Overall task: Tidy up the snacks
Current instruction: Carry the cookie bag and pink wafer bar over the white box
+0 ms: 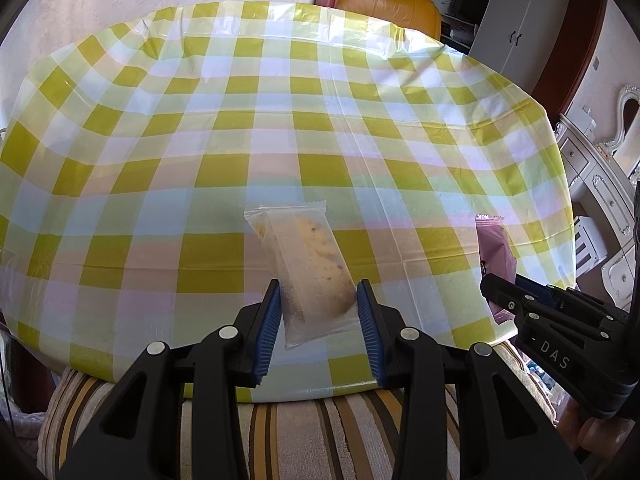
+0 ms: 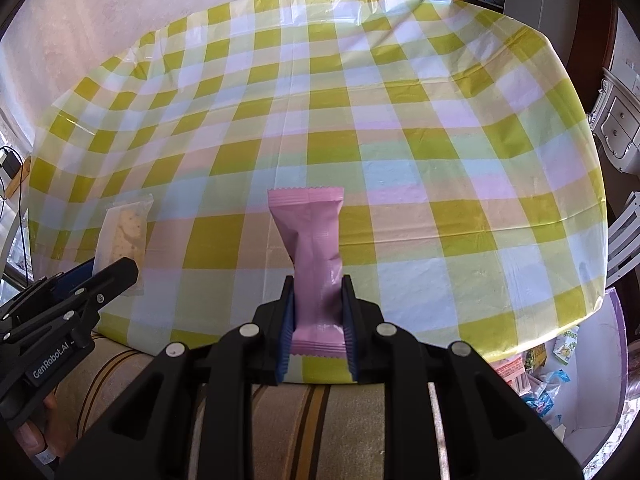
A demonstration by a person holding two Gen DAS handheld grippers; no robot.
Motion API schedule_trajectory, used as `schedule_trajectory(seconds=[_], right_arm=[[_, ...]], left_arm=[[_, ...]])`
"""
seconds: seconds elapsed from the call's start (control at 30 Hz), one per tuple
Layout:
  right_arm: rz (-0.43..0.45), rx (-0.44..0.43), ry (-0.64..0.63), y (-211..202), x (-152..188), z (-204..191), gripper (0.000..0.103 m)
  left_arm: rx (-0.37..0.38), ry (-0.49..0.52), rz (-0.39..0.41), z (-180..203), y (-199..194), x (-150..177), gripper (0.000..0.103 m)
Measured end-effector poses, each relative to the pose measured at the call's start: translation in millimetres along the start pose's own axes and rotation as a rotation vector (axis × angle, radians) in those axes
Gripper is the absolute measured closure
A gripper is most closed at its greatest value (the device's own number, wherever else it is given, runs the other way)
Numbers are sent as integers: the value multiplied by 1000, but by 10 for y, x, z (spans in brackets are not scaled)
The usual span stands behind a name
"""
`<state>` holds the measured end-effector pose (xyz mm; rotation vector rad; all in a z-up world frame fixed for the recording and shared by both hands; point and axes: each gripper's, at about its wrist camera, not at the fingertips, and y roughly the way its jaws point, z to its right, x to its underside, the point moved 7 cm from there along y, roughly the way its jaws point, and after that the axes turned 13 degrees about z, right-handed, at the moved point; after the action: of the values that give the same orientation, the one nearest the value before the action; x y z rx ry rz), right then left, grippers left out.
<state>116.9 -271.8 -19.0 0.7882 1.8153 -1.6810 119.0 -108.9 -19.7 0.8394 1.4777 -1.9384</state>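
The near end of the clear snack packet sits between the blue pads of the left gripper, so whether its lower seal is wrinkled or flat is hard to judge; a pale, speckled biscuit shows through the film, but no print can be read. The right gripper hides the waist of the pink snack packet, and in the left wrist view that packet is mostly covered by the right gripper's black body, only a strip of pink showing. Below the table edge at the right, a heap of small colourful packs is too blurred to identify. Both grippers point steeply down over the near edge of the checked tablecloth, side by side, each packet lifted off the cloth and slanting forward. The left jaws pinch the clear packet across its width; the right jaws are pressed tightly on the pink packet, crumpling its middle. A fingertip shows under the left gripper's handle.
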Motion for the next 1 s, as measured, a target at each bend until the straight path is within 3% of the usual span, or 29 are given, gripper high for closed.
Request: schedule_trajectory(seconds=[0.6,0.7,0.73,0.77,0.9,1.0], right_arm=[[17,39,76,-176,105,510,81],[17,54,89,-215,144,622,81],[17,61,93,-233,162,665,81],[16,69,97,-249,179,711,81],[10,102,120,-308,276,917,81],[2,130,140,-345,358,1072,81]], left_arm=[[60,96,-47,545,74,97,67],[77,119,-56,673,84,124,71],[82,128,-59,719,86,134,80],[91,135,-61,765,85,140,82],[133,153,-86,953,123,197,84],[163,108,-118,955,178,232,84]])
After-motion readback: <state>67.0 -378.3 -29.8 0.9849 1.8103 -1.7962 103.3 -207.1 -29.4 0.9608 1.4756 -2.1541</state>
